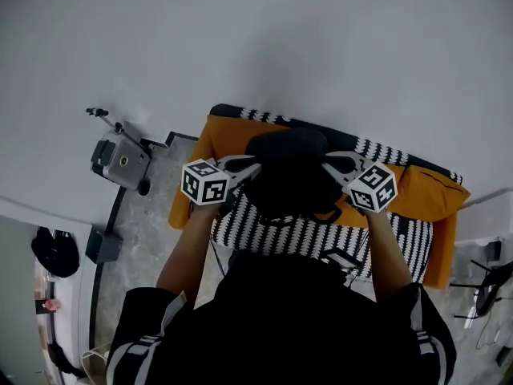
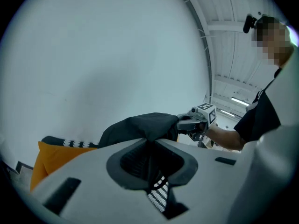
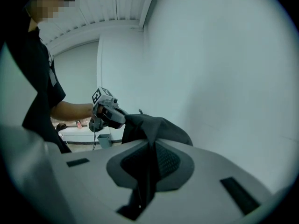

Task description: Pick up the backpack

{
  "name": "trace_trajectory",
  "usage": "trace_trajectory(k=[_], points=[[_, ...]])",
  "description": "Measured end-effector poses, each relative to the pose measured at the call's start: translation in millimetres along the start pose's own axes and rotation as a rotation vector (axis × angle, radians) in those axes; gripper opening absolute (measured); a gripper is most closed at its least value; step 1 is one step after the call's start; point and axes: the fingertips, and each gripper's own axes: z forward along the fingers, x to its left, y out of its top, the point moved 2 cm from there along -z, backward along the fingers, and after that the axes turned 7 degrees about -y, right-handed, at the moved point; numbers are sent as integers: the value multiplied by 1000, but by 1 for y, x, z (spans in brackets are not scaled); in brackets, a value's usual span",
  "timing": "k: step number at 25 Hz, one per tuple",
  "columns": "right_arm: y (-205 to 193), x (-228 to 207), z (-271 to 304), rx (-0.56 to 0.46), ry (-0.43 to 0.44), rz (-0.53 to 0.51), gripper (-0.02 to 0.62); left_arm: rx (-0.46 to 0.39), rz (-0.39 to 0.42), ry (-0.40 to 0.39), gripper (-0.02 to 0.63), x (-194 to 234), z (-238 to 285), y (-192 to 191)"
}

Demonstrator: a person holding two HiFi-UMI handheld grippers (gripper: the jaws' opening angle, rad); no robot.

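Note:
The black backpack (image 1: 290, 175) hangs in the air between my two grippers, above a striped cloth. My left gripper (image 1: 253, 168) is shut on its left side and my right gripper (image 1: 329, 167) is shut on its right side. In the left gripper view the jaws (image 2: 150, 143) pinch black fabric, and the backpack (image 2: 140, 125) bulges beyond them, with the right gripper (image 2: 195, 122) at its far side. In the right gripper view the jaws (image 3: 150, 146) clamp a fold of the same backpack (image 3: 161, 127), and the left gripper (image 3: 108, 113) holds its far end.
Below the backpack lies a black-and-white striped cloth (image 1: 304, 235) over an orange cushioned seat (image 1: 429, 195) against a white wall. A grey device on a stand (image 1: 120, 160) and a small grey bin (image 1: 103, 245) stand on the floor at the left.

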Motion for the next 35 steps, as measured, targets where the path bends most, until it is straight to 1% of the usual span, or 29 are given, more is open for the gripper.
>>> trace_trajectory(k=[8, 14, 21, 25, 29, 35], points=[[59, -9, -16, -118, -42, -48, 35, -70, 115, 6, 58, -7, -11, 63], [92, -22, -36, -198, -77, -58, 35, -87, 204, -14, 55, -22, -8, 103], [128, -29, -68, -319, -117, -88, 35, -171, 242, -80, 54, -47, -6, 145], [147, -28, -89, -377, -140, -115, 35, -186, 295, -96, 54, -63, -6, 167], [161, -25, -108, -430, -158, -152, 35, -207, 330, -111, 52, -77, -4, 184], [176, -24, -133, -501, -167, -148, 35, -248, 379, -133, 52, -96, 1, 202]])
